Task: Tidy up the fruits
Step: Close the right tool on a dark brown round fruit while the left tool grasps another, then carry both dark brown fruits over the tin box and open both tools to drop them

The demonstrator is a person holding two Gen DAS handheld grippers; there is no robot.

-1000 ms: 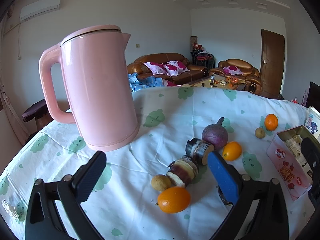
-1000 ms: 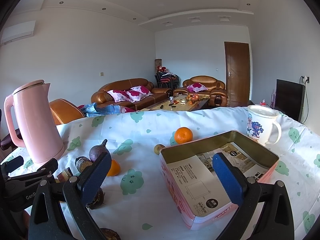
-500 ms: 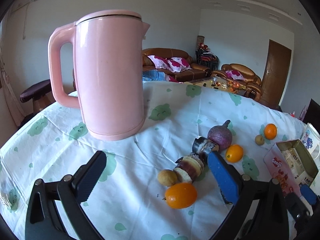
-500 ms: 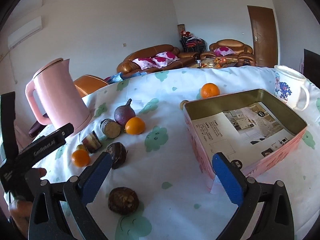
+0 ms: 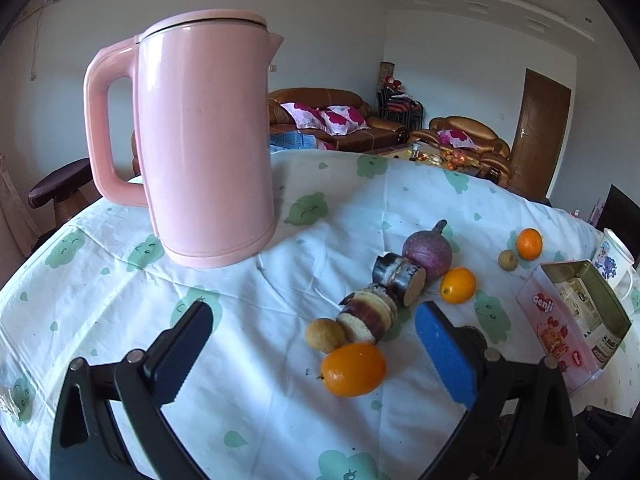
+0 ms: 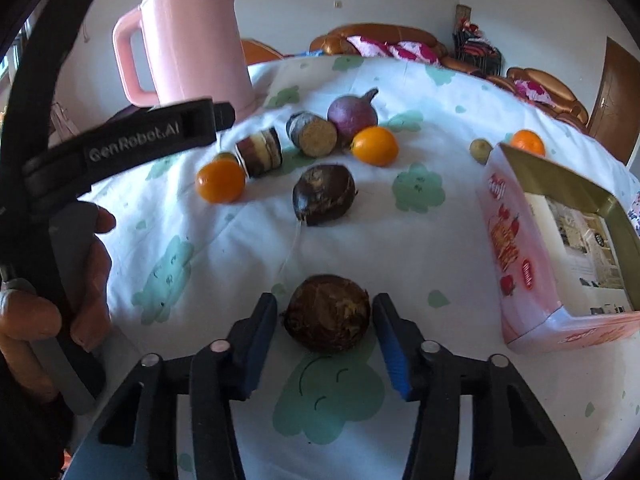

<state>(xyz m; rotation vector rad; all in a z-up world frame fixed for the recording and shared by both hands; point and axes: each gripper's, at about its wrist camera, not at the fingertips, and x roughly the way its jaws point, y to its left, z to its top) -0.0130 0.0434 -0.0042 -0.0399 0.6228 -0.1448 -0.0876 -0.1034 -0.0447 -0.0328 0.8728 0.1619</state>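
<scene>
My right gripper (image 6: 325, 330) has its jaws close on both sides of a brown water chestnut (image 6: 328, 313) that lies on the tablecloth; small gaps still show. A second dark chestnut (image 6: 323, 194) lies beyond it. Further off lie two oranges (image 6: 220, 181) (image 6: 375, 145), two sugarcane pieces (image 6: 259, 147) (image 6: 312, 133) and a purple round fruit (image 6: 352, 114). The open pink tin (image 6: 560, 240) stands at the right. My left gripper (image 5: 312, 350) is open and empty above the cloth, near an orange (image 5: 353, 369) and a small longan (image 5: 325, 334).
A tall pink kettle (image 5: 200, 136) stands at the left of the table. A white mug (image 5: 614, 254) stands behind the tin. An orange (image 5: 529, 243) and a small brown fruit (image 5: 508, 259) lie near the tin. The tablecloth (image 5: 340, 208) drops off at the far edge.
My right gripper has dropped down and moved left to the near chestnut, and its jaws have narrowed around it. My left gripper has drifted slightly; it stays open.
</scene>
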